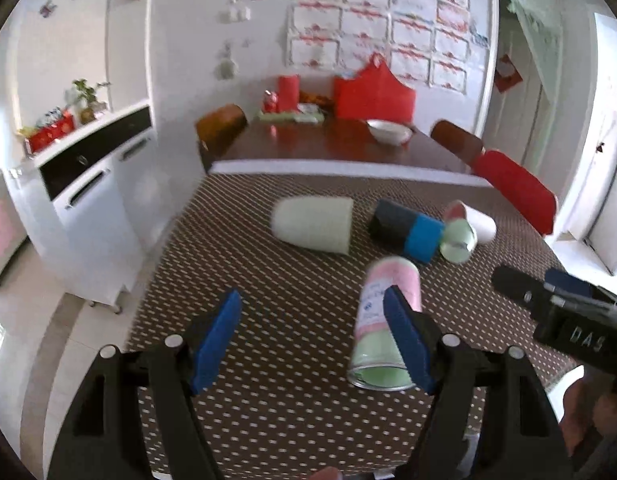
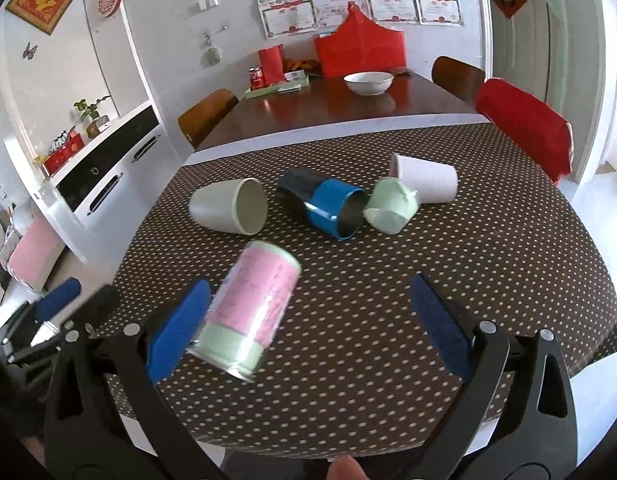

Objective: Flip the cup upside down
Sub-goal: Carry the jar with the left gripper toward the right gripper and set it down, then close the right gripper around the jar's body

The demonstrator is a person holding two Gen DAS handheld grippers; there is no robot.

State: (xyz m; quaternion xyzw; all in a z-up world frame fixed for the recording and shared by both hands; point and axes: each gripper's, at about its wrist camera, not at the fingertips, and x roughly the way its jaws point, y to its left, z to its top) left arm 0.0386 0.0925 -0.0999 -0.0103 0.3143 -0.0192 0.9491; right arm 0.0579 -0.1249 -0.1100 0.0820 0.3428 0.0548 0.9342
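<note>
A pink and green cup (image 1: 384,320) lies on its side on the dotted tablecloth (image 1: 268,360), its open mouth toward me. My left gripper (image 1: 312,340) is open; the cup rests against the outside of its right finger. In the right wrist view the same cup (image 2: 248,304) lies just inside the left finger of my open right gripper (image 2: 308,320). Further back lie a grey-white cup (image 2: 230,206), a blue and black cup (image 2: 328,204), a pale green cup (image 2: 390,208) and a white cup (image 2: 426,178), all on their sides.
A wooden table (image 2: 328,100) behind holds a white bowl (image 2: 368,80), a red can and red bags. A red chair (image 2: 524,124) stands at the right edge. White cabinets (image 2: 100,172) stand left. The right gripper's body (image 1: 568,312) shows in the left wrist view.
</note>
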